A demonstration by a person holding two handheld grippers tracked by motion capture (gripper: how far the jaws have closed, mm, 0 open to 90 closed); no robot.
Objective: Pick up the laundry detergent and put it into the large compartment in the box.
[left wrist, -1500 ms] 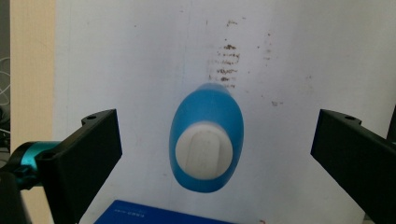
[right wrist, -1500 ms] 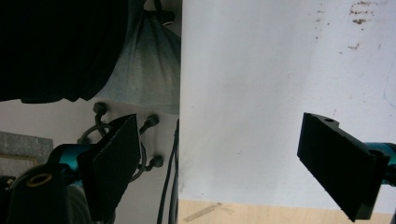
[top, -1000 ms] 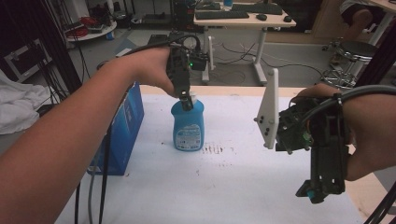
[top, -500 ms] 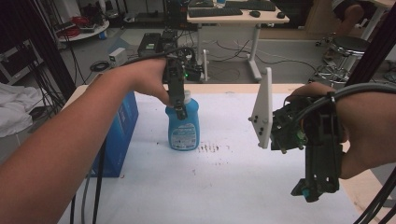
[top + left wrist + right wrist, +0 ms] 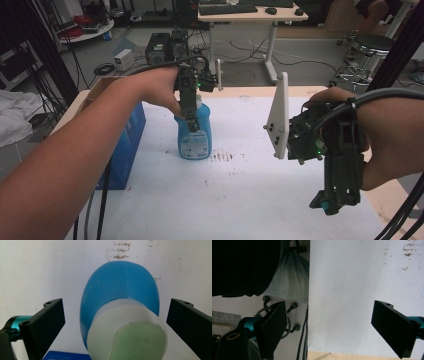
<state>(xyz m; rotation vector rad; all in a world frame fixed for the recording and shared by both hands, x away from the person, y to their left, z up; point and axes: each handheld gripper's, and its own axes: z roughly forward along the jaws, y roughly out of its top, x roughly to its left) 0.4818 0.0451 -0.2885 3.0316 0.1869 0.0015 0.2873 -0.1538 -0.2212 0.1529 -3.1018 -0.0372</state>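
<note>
While the left gripper (image 5: 113, 322) hangs over the blue bottle (image 5: 194, 135), its jaws stand wide apart, one to either side of the white cap (image 5: 127, 336) with clear gaps showing in the left gripper view, so nothing is held yet. From the high view, the bottle stands upright just left of the frame's centre on the white table (image 5: 240, 200), close beside a blue box (image 5: 125, 145) at the left, with a smear of brown specks (image 5: 225, 157) on the table just to its right.

My worry is the bottle itself. It looks tall and narrow at the base, and the cap sits off to the right between the jaws rather than midway; if they close like that, I'd expect one jaw to touch first and shove the neck sideways, tipping the bottle toward the box or over onto the table. A smooth round cap could also slip out of flat pads when lifted, especially if the bottle is full.

Down at the lower right of the frame, the right gripper (image 5: 335, 200) is held above the table's near right part, jaws open and empty, the table's near edge showing in its own view. It is well apart from the bottle, too far to steady it if it goes.
</note>
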